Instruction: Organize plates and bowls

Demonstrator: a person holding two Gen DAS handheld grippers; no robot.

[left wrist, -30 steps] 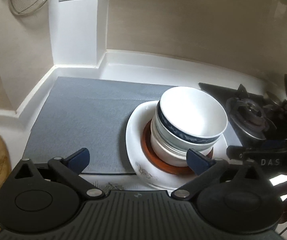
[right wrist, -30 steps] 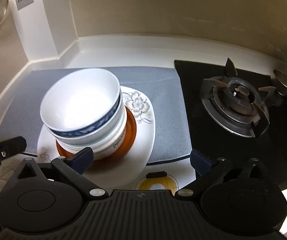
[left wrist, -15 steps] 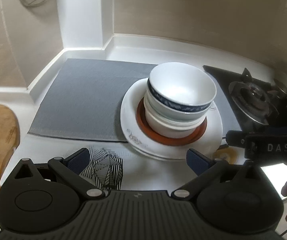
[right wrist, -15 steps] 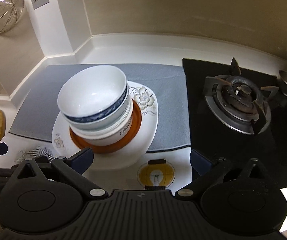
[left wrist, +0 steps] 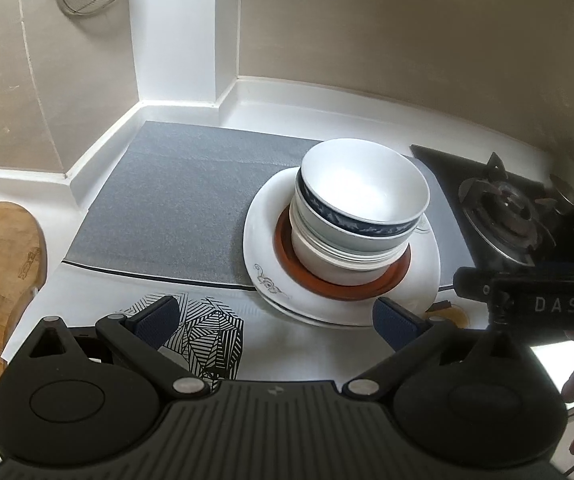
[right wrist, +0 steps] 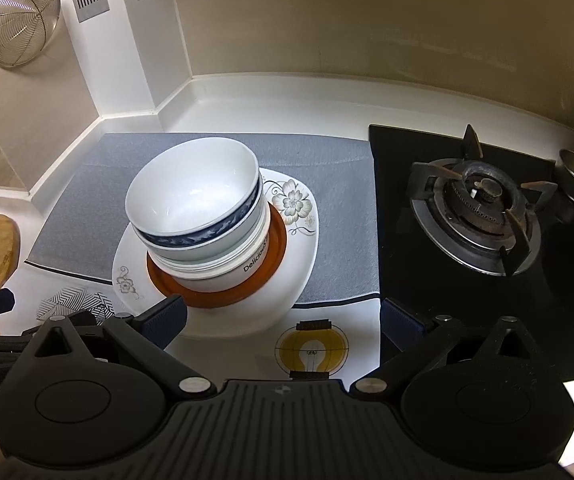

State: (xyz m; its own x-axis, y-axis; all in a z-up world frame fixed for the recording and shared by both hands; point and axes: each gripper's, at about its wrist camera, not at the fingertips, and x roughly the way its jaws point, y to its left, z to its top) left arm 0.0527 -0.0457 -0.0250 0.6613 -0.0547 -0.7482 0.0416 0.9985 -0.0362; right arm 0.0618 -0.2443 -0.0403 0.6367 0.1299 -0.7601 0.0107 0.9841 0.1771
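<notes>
White bowl (right wrist: 243,256): "Delicious" | hob (right wrist: 567,272): "FOTILE" | right gripper (left wrist: 547,304): "DAS"

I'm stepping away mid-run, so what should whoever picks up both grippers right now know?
Left gripper: open, empty, short of the stack.
Right gripper: open, empty, near the plate's front edge.
Blue-rimmed bowl is nested in the white bowls, on the orange plate, on the white floral plate, partly on the grey mat.
Done: stacking appears complete.
Left: probably nothing; perhaps centre the stack.
</notes>
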